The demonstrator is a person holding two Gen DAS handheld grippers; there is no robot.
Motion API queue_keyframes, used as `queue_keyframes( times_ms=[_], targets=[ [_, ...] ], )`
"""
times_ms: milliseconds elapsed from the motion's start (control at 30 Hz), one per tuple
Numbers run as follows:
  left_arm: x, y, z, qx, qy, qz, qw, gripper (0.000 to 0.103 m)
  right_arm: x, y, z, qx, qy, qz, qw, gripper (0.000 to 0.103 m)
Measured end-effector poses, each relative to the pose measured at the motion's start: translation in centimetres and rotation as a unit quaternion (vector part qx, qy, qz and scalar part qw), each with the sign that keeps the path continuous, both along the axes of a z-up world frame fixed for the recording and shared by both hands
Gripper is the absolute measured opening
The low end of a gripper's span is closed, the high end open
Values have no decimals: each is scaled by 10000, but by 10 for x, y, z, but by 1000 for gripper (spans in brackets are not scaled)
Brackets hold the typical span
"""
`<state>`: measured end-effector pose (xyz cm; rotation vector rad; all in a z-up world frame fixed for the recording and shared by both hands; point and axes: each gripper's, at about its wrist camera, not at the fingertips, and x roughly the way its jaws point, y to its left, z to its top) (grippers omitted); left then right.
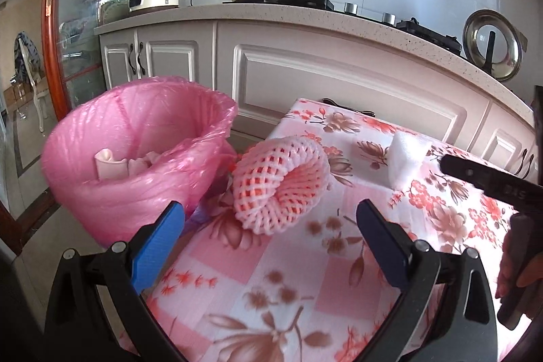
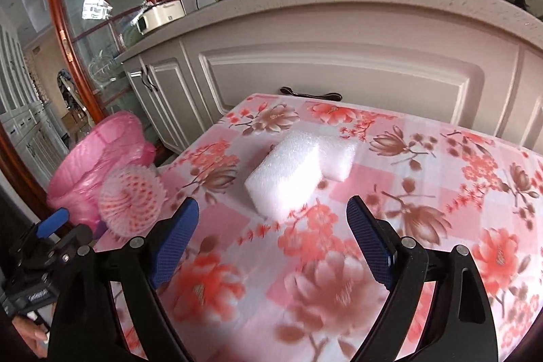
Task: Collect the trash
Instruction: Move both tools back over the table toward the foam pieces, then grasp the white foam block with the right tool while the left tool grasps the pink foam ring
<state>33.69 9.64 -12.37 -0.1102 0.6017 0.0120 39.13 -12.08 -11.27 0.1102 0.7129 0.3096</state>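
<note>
From the left wrist camera, the left gripper (image 1: 269, 219) stands wide open with nothing between its blue pads, poised over the flowered tablecloth (image 1: 271, 280). Just beyond its fingertips lies a pink foam fruit net (image 1: 280, 184), at the cloth's left edge. Left of the net, off the table, sits the bin lined with a pink bag (image 1: 135, 155), scraps inside. A white foam block (image 1: 405, 158) rests to the net's right.

From the right wrist camera, the right gripper (image 2: 273, 216) is spread wide and empty, aimed at the white foam block (image 2: 288, 175) just ahead. The foam fruit net (image 2: 130, 201) lies far left of the block, against the bin (image 2: 95, 158).
</note>
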Motion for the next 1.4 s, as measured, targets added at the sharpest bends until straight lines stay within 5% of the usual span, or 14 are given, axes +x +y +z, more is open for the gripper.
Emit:
queue_keyframes(
  times_ms=[367, 733, 1033, 1200, 1400],
  targets=[
    [33, 4, -13, -253, 202, -106, 9994, 98, 64, 22, -22, -309, 426, -154, 9985, 83],
    [68, -8, -20, -130, 364, -88, 9992, 98, 75, 14, -31, -337, 678, -50, 9971, 36],
    [99, -18, -28, -133, 591, 105, 9981, 97, 60, 2, -23, -243, 604, 4, 9979, 33],
    [103, -29, -29, 19, 605, -3, 9982, 71, 47, -4, -18, -156, 601, 9, 9981, 33],
    [76, -40, -21, 130, 507, -173, 9985, 60, 16, -2, -8, -117, 501, 96, 9986, 33]
  ],
)
